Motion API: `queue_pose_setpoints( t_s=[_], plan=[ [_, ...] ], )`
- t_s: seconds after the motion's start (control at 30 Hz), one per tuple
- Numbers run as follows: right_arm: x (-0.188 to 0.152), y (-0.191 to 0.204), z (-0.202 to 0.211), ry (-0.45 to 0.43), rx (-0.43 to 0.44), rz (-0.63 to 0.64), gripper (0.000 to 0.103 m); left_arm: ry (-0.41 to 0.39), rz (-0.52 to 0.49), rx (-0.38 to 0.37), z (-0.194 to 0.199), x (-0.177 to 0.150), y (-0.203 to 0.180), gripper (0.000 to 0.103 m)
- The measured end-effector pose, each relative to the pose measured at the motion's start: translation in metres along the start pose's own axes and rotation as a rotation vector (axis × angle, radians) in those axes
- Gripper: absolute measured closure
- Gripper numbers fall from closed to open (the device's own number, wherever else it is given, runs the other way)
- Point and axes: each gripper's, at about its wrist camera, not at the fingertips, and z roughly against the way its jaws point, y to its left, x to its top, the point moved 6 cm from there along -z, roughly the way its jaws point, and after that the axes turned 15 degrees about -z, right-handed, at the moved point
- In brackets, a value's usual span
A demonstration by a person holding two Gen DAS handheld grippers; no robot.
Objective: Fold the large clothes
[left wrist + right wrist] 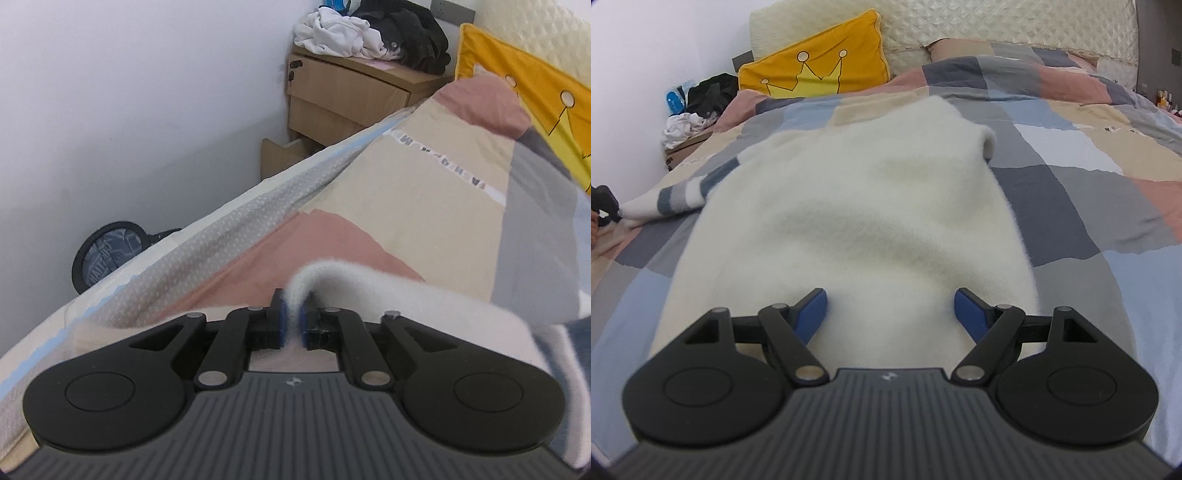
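A fluffy white sweater (871, 206) lies spread on the patchwork bed cover (1071, 192), hem towards me, with its striped blue-and-grey sleeve (683, 192) stretched out to the left. My left gripper (293, 306) is shut on the white cuff of that sleeve (369, 291), which runs up between the blue pads and off to the right, near the bed's left side. The left gripper also shows at the far left edge of the right wrist view (604, 203). My right gripper (890, 299) hangs open over the sweater's near hem, with nothing between its blue fingers (812, 306).
A yellow crown cushion (816, 70) leans on the quilted headboard (997, 26). Left of the bed stands a wooden bedside cabinet (343, 99) piled with white and black clothes (369, 33). A white wall (129, 110) and a round black object (107, 251) on the floor border the bed's left edge.
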Motion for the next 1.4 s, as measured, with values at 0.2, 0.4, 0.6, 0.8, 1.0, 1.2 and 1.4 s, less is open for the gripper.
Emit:
queue_pose_setpoints(
  t_s=[0.2,0.4,0.6,0.8,1.0,1.2,1.4],
  plan=[
    [0.002,0.003,0.008,-0.014,0.008,-0.013,0.026,-0.015,-0.017,-0.053,0.056,-0.012,-0.011,0.062],
    [0.004,0.007,0.023,-0.053,0.030,0.003,0.026,-0.018,-0.062,-0.131,0.123,-0.039,-0.035,0.061],
    [0.003,0.009,0.051,-0.096,0.076,0.005,0.026,-0.002,-0.113,-0.263,0.184,-0.094,-0.076,0.061],
    [-0.007,0.013,0.076,-0.050,0.171,-0.049,0.026,0.053,-0.260,-0.407,0.244,-0.172,-0.153,0.061],
    [-0.019,0.006,0.099,-0.017,0.226,-0.094,0.026,0.104,-0.266,-0.520,0.297,-0.234,-0.204,0.061],
    [-0.046,-0.015,0.100,0.160,0.345,-0.354,0.025,0.147,-0.308,-0.570,0.330,-0.274,-0.234,0.061],
    [-0.068,-0.025,0.081,0.265,0.343,-0.478,0.024,0.218,-0.328,-0.576,0.335,-0.300,-0.233,0.061]
  ],
)
